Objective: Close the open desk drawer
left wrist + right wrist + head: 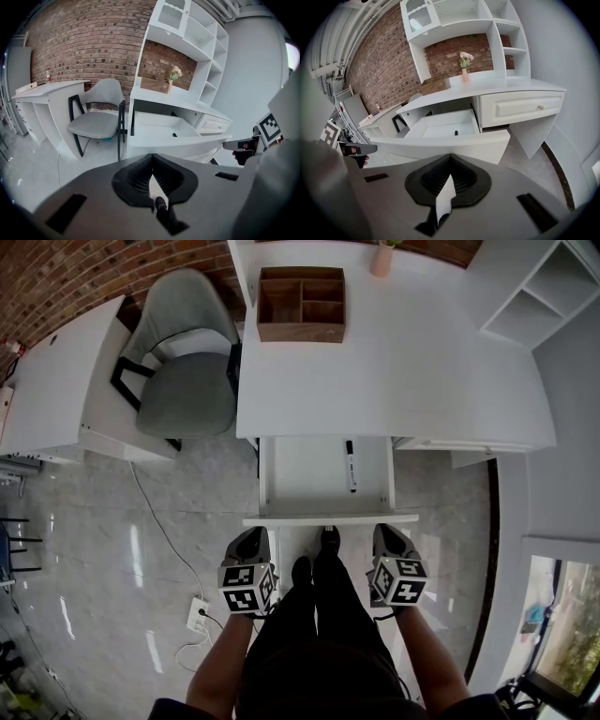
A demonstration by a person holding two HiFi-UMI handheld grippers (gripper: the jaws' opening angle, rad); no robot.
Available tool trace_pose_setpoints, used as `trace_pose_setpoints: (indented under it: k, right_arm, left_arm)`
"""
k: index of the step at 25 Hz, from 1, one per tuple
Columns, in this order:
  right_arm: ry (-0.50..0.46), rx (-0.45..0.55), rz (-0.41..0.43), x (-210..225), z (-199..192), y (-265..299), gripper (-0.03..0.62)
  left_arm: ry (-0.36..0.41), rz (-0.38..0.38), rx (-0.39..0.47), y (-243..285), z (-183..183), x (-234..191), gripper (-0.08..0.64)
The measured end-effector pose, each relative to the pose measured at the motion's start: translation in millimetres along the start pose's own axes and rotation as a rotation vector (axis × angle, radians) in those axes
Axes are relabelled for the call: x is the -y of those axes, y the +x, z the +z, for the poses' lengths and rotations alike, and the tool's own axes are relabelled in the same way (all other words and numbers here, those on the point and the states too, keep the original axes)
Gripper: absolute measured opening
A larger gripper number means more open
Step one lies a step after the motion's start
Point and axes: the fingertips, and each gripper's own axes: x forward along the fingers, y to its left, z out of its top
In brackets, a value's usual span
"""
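Note:
The white desk [422,371] has its middle drawer [305,474] pulled out toward me, and a black marker [351,465] lies inside. The drawer's front panel [330,518] is just ahead of both grippers. My left gripper [251,540] hangs shut slightly short of the panel's left end; the right gripper [387,534] hangs shut by its right end. Neither touches it. In the left gripper view the drawer [173,143] lies beyond the shut left gripper [152,159]. In the right gripper view the drawer [440,145] and marker [456,133] show past the shut right gripper [450,158].
A wooden organizer [302,304] and a pink vase [382,259] stand at the desk's back. A grey chair [187,371] sits left of the desk, beside a second white desk [56,381]. A power strip [198,613] with a cable lies on the floor. My legs [319,615] stand between the grippers.

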Motion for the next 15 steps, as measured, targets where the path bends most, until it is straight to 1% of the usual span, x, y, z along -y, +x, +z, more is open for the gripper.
trace_pose_setpoints:
  k: [9, 12, 15]
  right_arm:
    - [-0.022, -0.001, 0.024, 4.5, 25.8, 22.1, 0.005]
    - [-0.028, -0.002, 0.028, 5.7, 35.0, 28.9, 0.005]
    - [-0.026, 0.003, 0.032, 6.7, 44.3, 36.8, 0.005]
  left_arm:
    - [0.019, 0.047, 0.018, 22.6, 24.8, -4.6, 0.011]
    - [0.028, 0.052, 0.020, 29.7, 34.1, -6.1, 0.009]
    - [0.020, 0.055, 0.026, 37.4, 43.3, -8.7, 0.009]
